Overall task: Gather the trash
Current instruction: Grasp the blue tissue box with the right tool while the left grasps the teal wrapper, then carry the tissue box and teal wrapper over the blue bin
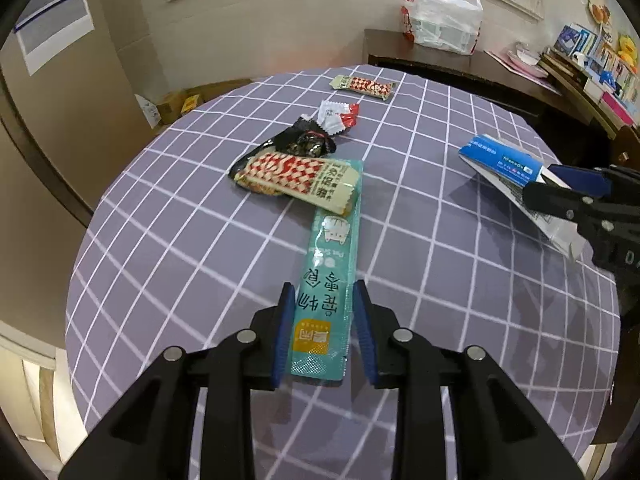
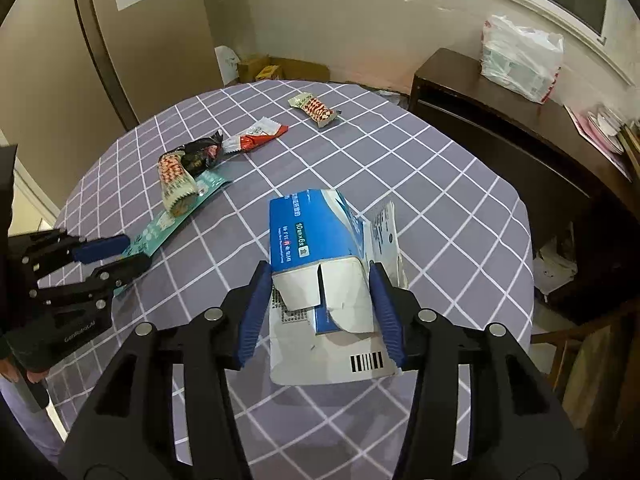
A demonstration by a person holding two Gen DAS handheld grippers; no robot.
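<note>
Cardboard box point(image 2: 320, 248) clamped in right hand-held gripper point(image 2: 320, 312); left point(image 1: 322, 328) pinches glossy teal sachet point(image 1: 326, 280).

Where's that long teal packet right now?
The long teal packet lies on the checked tablecloth, its near end between the left gripper fingers and its far end under the red-and-white wrapper.
</note>
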